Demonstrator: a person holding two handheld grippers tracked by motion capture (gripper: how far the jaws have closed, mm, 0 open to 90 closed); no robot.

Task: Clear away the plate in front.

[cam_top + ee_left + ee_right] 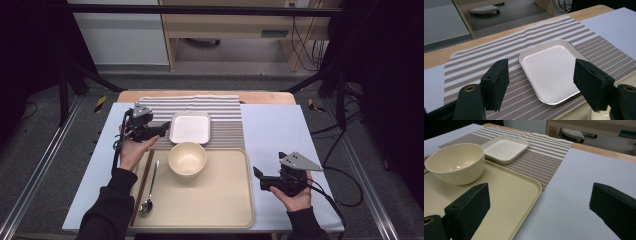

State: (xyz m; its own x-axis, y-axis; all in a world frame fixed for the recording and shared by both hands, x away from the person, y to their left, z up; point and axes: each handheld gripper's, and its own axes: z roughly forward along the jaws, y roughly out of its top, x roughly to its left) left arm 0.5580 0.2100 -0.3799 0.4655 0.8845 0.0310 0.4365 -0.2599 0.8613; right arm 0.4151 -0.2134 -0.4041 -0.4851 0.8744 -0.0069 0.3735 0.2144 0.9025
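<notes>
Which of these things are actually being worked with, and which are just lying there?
In the job: left gripper, jaws open, by the square white plate on the striped mat.

Lying about: bowl, spoon, chopsticks, tray; right gripper waits open.

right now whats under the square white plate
The square white plate lies flat on the striped placemat, its near edge by the tray. Stripes show all around it; the patch beneath is covered.
</notes>
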